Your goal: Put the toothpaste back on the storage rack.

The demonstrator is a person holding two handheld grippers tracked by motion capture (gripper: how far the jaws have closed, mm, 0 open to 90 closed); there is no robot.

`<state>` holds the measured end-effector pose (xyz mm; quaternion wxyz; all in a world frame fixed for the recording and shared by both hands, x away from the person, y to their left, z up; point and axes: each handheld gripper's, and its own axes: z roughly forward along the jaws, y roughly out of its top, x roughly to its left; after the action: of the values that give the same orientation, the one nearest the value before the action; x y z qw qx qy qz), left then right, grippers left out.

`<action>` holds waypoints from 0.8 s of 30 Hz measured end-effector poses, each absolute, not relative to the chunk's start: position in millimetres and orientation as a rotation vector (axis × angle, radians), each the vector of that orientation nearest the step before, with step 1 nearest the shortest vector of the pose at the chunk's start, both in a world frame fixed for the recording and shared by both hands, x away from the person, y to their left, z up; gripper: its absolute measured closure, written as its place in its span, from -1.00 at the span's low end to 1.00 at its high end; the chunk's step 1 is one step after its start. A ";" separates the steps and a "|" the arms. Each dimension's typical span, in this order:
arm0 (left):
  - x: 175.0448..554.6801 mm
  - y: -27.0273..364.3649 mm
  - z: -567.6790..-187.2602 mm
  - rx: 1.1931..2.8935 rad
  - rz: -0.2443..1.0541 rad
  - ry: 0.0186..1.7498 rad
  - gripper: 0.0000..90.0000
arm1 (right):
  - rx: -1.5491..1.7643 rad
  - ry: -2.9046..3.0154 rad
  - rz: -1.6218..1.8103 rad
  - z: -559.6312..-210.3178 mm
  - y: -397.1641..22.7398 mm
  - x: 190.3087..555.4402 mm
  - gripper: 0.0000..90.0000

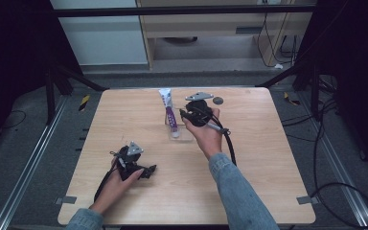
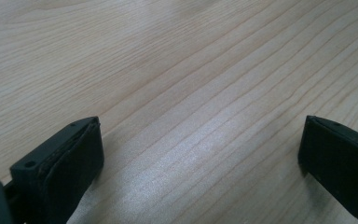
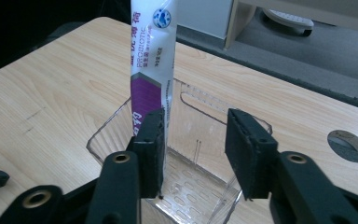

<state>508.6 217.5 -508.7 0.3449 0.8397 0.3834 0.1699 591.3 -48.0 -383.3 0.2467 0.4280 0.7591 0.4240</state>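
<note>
1. A wooden bench fills the high view, with a clear plastic box standing near its far edge, about mid-width.
2. A white and purple sachet stands upright in the box, leaning on the box's left wall as the right gripper view shows it.
3. The right gripper hovers at the box, jaws apart and holding nothing. Its left jaw lies against the sachet; its right jaw is over the box's open top.
4. The left gripper rests low over bare wood, well short of the box and toward the person, jaws wide apart and empty.
5. A grey disc lies flat just right of the box.
</note>
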 end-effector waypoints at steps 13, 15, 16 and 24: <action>508.6 217.5 -508.7 2.180 0.442 0.995 -1.00 | 1.166 2.078 1.172 -376.8 -63.5 586.8 -0.21; 508.6 217.5 -508.7 2.180 0.441 0.996 -1.00 | 1.178 2.071 1.180 -376.5 -68.1 586.3 -0.27; 508.5 217.5 -508.7 2.180 0.441 0.996 -1.00 | 1.177 2.066 1.183 -376.5 -70.6 586.0 -0.29; 508.5 217.5 -508.7 2.180 0.441 0.996 -1.00 | 1.185 2.065 1.149 -374.9 -88.5 580.9 -0.51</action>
<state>508.5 217.5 -508.7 0.3449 0.8397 0.3835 0.1700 580.9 -88.5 -374.9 0.2465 0.4345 0.7569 0.4213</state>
